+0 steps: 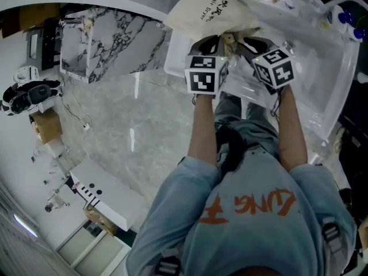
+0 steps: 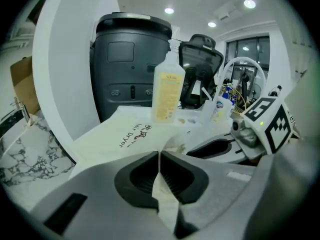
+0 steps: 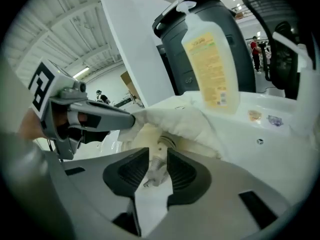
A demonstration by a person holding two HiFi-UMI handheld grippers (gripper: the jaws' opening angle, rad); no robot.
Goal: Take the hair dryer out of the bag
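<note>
The hair dryer (image 3: 166, 142) sits inside the cream cloth bag (image 3: 187, 120). Only a round pale end of it shows in the bag's mouth, and only in the right gripper view, with a ribbed cord stub (image 3: 155, 165) running out of it. Cloth covers the rest.

The right tongs (image 3: 156, 156) stand narrowly apart with that stub between the pads; whether the pads touch it is hard to make out. The left tongs (image 2: 159, 156) are closed on a fold of the bag's edge and hold the lip of the mouth up.

In the head view the two marker cubes (image 1: 205, 76) cover the tips of both tongs and the dryer cannot be seen, though the bag's printed side shows there.

The one bag lies on the white desk (image 3: 280, 129). Behind it stand one bottle of yellow liquid (image 2: 167, 91), one smaller bottle (image 2: 221, 108) beside it, and one dark grey unit (image 2: 131, 64), its base hidden by the bag.
</note>
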